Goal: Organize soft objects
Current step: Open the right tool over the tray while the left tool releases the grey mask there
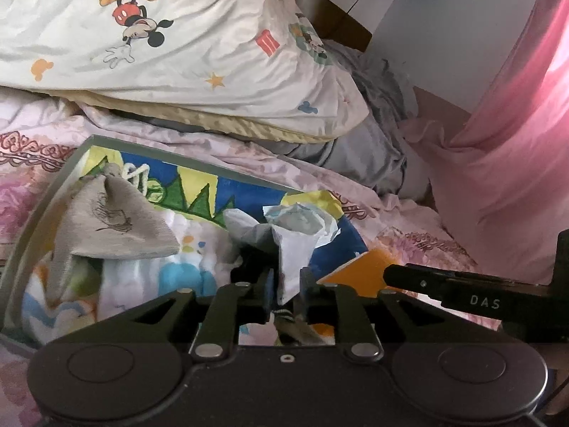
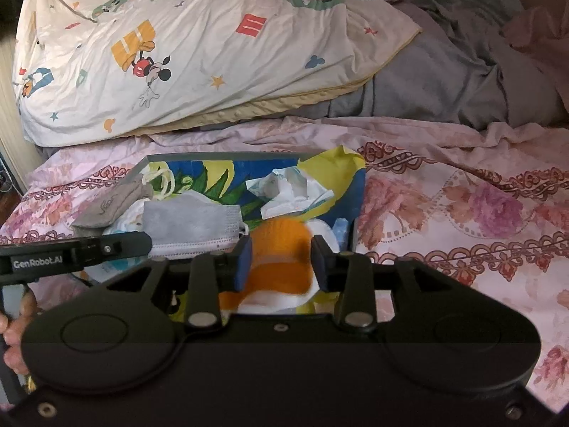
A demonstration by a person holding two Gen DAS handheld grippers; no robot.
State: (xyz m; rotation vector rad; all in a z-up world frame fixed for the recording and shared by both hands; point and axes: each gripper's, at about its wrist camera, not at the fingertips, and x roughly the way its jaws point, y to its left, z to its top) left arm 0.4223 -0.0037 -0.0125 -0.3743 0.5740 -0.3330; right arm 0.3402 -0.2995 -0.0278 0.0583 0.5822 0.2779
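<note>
Mask (image 1: pixel 290 267) between left gripper (image 1: pixel 287 286) jaws

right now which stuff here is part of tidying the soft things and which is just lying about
In the job:
colourful box
grey face mask
grey pouch
orange and white cloth
crumpled wrapper
left gripper
right gripper

Just lying about:
cartoon pillow
grey blanket
floral bedsheet

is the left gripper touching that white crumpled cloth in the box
Touching. In the left wrist view the left gripper is nearly closed, with the white crumpled cloth pinched between its fingers over the box.
</note>
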